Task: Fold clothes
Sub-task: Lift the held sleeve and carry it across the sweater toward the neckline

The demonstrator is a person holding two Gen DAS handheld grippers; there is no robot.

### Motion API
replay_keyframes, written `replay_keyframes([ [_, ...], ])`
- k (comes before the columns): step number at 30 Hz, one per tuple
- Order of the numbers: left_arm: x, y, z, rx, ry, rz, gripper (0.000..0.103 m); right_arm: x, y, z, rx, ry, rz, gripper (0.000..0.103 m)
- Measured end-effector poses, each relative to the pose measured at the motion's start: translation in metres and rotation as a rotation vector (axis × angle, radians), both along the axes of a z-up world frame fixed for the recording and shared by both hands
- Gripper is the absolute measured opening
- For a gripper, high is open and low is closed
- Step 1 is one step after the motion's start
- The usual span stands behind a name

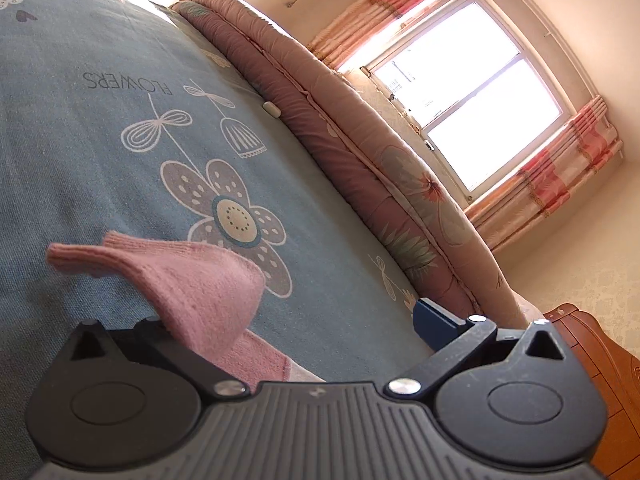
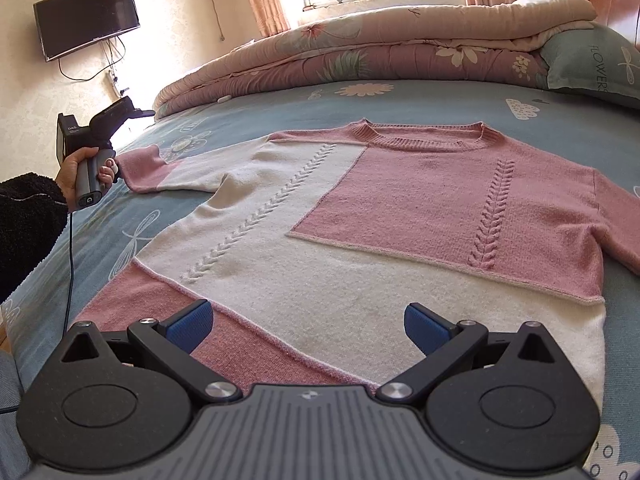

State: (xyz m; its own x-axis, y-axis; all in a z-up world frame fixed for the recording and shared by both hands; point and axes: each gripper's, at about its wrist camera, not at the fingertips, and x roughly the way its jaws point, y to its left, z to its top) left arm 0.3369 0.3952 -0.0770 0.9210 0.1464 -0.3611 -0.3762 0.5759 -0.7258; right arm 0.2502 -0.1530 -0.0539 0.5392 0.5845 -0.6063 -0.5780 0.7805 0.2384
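The sweater (image 2: 360, 216), pink and cream, lay flat and face up on the bed (image 2: 460, 100), neck toward the rolled quilt (image 2: 360, 52) and hem nearest the right gripper (image 2: 308, 328). It was spread out with the body smooth, which judging by the task suited a first fold of a sleeve across the chest.

The left gripper (image 1: 300, 320) was at the end of the left sleeve (image 2: 144, 172). In its own view the pink cuff (image 1: 192, 280) rose off the bed cover and ran back between the jaws, which stood wide; only the right pad (image 1: 436, 320) showed, the other being hidden behind the knit. Whether the cuff was truly pinched or only draped there I cannot tell. The lifted cuff suggested the sleeve was about to be carried inward.

The right gripper hovered just above the hem, its jaws wide and holding nothing, both blue pads (image 2: 192, 324) clear of the fabric. It probably waited there to steady the hem
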Motion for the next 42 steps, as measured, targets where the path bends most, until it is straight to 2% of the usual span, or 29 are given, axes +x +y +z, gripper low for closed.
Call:
replay_keyframes([
  [4, -0.01, 0.015, -0.016, -0.062, 0.003, 0.027, 0.102, 0.002, 0.002, -0.006, -0.009, 0.02, 0.002, 0.103],
  [8, -0.006, 0.009, -0.017, -0.05, 0.001, -0.002, 0.102, 0.002, 0.007, -0.013, -0.028, 0.033, 0.007, 0.103],
  [15, 0.007, -0.005, 0.013, -0.01, -0.069, -0.02, 0.102, 0.003, 0.007, -0.016, -0.038, 0.041, 0.006, 0.103],
  [20, -0.001, -0.014, 0.028, 0.002, -0.117, -0.004, 0.102, 0.0, 0.005, -0.01, -0.023, 0.032, 0.016, 0.103],
  [24, 0.003, -0.031, 0.044, 0.031, -0.108, -0.025, 0.102, -0.002, 0.008, -0.008, -0.026, 0.034, 0.033, 0.103],
  [27, 0.013, -0.049, 0.059, 0.069, -0.053, -0.054, 0.102, -0.003, 0.011, -0.01, -0.063, 0.055, 0.029, 0.103],
  [30, 0.021, -0.064, 0.069, 0.06, -0.025, -0.087, 0.102, -0.002, 0.013, -0.013, -0.099, 0.086, 0.016, 0.103],
  [37, 0.03, -0.093, 0.083, 0.033, -0.003, -0.122, 0.102, -0.004, 0.0, 0.002, -0.019, 0.085, 0.018, 0.103],
  [42, 0.039, -0.114, 0.087, 0.017, 0.012, -0.149, 0.102, -0.004, -0.001, 0.004, -0.015, 0.099, 0.024, 0.103],
])
